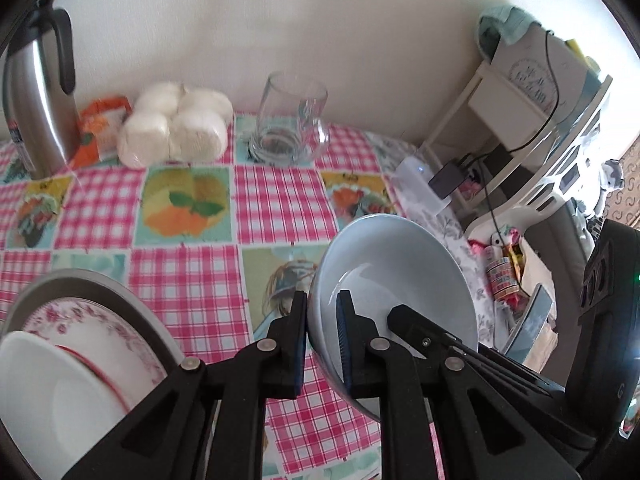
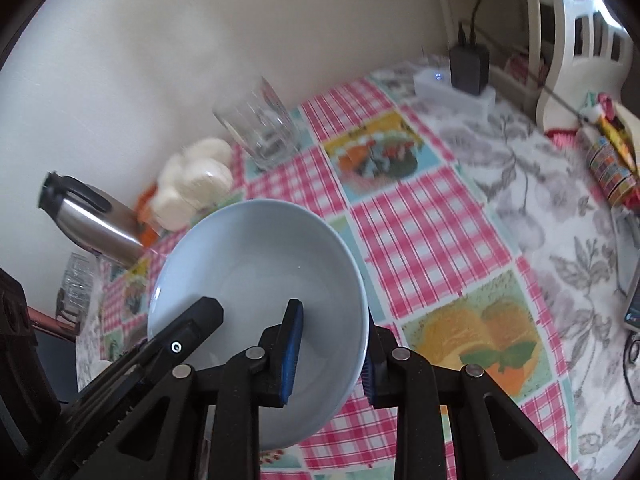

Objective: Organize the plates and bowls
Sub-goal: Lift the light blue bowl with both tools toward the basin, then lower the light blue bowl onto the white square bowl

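A pale blue bowl (image 1: 392,256) hangs tilted over the checked tablecloth (image 1: 272,196), gripped by both grippers. My left gripper (image 1: 322,344) is shut on the bowl's left rim, one pad outside and one inside. My right gripper (image 2: 330,360) is shut on the right rim of the same bowl (image 2: 260,248). In each wrist view a black finger (image 1: 408,320) of the other gripper reaches into the bowl. At the lower left of the left wrist view sits a stack of plates: a grey plate (image 1: 100,284), a pink floral plate (image 1: 92,320) and a white plate (image 1: 48,392) on top.
Along the wall stand a steel thermos jug (image 1: 32,92), an orange packet (image 1: 100,128), a bag of white buns (image 1: 176,128) and a clear glass (image 1: 288,120). A white box with a black adapter (image 2: 468,68) and a white shelf (image 1: 532,120) are at the right. Another glass (image 2: 76,288) stands far left.
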`<state>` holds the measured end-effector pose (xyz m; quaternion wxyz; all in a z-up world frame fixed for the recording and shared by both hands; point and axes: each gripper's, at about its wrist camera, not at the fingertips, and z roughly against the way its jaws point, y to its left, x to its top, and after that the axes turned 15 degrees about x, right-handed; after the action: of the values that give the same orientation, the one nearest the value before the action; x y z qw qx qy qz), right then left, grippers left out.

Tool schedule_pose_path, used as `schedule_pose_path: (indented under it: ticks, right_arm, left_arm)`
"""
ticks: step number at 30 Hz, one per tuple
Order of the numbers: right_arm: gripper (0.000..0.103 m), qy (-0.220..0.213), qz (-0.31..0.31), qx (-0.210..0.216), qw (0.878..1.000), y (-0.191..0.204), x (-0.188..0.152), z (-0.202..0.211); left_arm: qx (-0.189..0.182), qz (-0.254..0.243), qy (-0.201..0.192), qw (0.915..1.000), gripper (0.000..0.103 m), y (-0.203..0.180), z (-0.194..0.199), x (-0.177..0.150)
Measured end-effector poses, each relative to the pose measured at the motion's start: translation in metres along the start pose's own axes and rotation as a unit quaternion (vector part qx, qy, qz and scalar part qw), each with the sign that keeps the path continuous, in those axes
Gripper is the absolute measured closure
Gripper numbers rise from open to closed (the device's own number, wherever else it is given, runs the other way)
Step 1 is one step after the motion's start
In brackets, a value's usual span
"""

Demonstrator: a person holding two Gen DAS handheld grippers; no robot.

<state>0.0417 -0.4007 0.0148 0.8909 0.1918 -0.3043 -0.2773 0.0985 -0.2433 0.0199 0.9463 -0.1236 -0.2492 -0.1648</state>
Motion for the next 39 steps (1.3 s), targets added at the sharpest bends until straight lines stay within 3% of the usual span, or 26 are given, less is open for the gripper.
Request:
schedule_pose_path:
  ticks: [18,31,39]
  right_arm:
    - [0.075,-0.015,0.068,0.012,0.998,0.093,-0.011,0.022]
    - [0.076,0.012,0.108,0.056,0.992,0.175,-0.05,-0.001]
    - [0.076,0.03,0.117,0.058,0.991,0.197,-0.066,-0.017]
  left_arm:
    - [0.01,0.04,-0.036,0.9985,0.088,0.069,0.069,-0.001]
    - [0.005,0.118,-0.036,0.9924,0.088,0.164,0.106,-0.016]
    - [0.012,0.144,-0.024,0.9892,0.088,0.188,0.109,-0.028]
